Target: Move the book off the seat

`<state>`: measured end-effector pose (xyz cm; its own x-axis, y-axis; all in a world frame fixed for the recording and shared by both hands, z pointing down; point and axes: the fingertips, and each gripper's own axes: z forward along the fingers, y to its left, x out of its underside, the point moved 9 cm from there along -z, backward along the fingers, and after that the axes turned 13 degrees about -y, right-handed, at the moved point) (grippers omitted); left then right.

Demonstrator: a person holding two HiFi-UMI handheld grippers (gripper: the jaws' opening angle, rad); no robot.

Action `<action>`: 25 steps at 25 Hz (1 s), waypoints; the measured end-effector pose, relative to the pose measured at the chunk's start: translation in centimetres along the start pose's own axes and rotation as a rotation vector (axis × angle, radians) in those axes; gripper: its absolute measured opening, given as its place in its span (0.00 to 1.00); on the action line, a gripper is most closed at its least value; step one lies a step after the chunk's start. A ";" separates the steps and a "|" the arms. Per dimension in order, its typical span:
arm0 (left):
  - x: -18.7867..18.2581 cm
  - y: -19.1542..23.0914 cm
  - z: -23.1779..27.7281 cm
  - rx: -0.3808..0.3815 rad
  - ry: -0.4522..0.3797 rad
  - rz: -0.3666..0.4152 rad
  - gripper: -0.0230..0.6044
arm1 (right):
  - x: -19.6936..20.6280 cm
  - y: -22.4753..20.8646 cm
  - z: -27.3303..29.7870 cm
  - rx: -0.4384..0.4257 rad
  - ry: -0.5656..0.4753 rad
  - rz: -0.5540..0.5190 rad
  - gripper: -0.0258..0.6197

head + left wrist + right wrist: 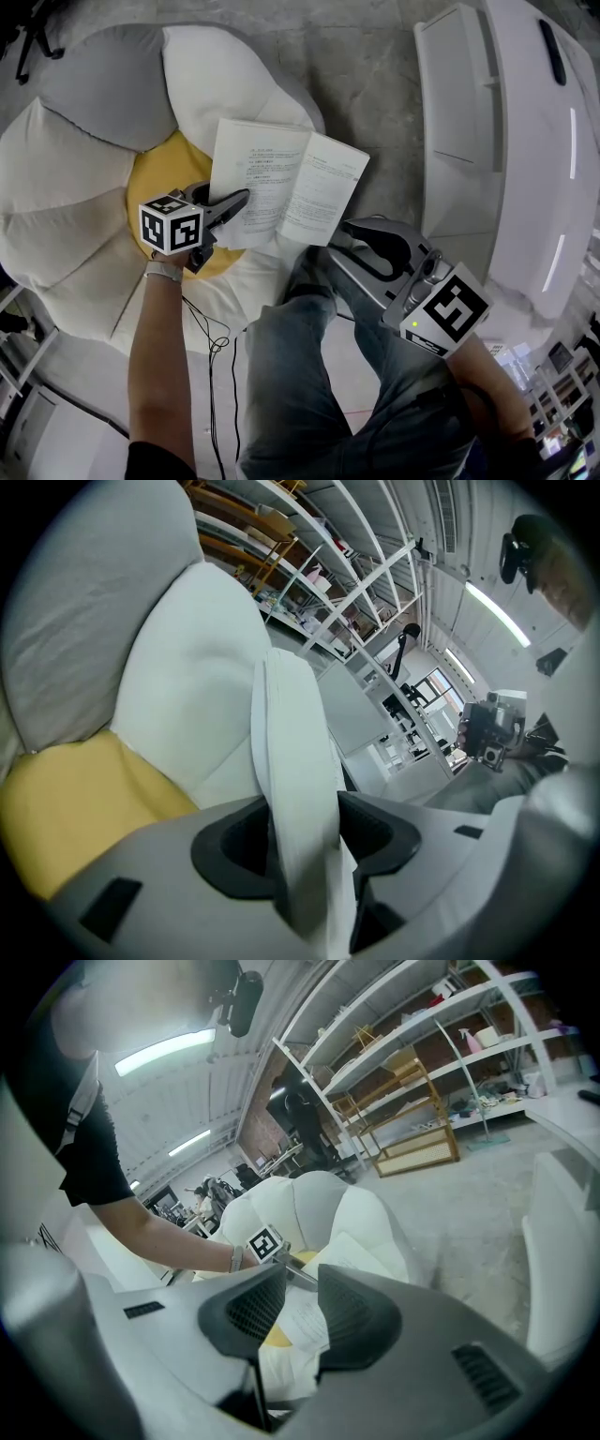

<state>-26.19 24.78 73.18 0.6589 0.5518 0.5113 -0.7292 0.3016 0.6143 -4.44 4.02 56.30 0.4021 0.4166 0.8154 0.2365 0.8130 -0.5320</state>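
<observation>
An open white book (291,183) lies on the flower-shaped seat (66,187), partly over its yellow centre (159,169) and a white petal. My left gripper (239,202) is shut on the book's near-left pages. In the left gripper view the thick white page edge (295,761) stands pinched between both pads of that gripper (305,832). My right gripper (361,239) hovers low at the right of the seat, apart from the book, open and holding nothing. In the right gripper view the book (352,1251) shows beyond my right gripper (286,1312).
A large white moulded unit (506,141) stands along the right. The person's jeans-clad leg (309,375) is in front of the seat, and a thin cable (216,337) trails on the grey floor. Metal shelving (356,564) fills the background.
</observation>
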 end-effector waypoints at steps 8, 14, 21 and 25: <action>0.3 -3.2 -0.1 -0.001 -0.014 0.007 0.30 | -0.9 -0.1 -0.7 0.062 -0.022 0.049 0.18; 1.1 -6.2 0.3 0.004 -0.031 0.006 0.24 | -1.6 -0.2 -1.3 0.122 -0.037 0.090 0.18; 1.2 -8.3 0.0 -0.036 -0.045 -0.011 0.21 | -1.7 0.4 -1.8 0.138 -0.029 0.113 0.18; 1.3 -9.3 -1.2 -0.051 -0.060 -0.041 0.21 | -2.1 1.0 -1.7 0.138 -0.028 0.123 0.18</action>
<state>-18.76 23.65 67.43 0.6972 0.4913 0.5221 -0.7088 0.3634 0.6045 -3.50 3.28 53.66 0.3951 0.5262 0.7531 0.0625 0.8024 -0.5934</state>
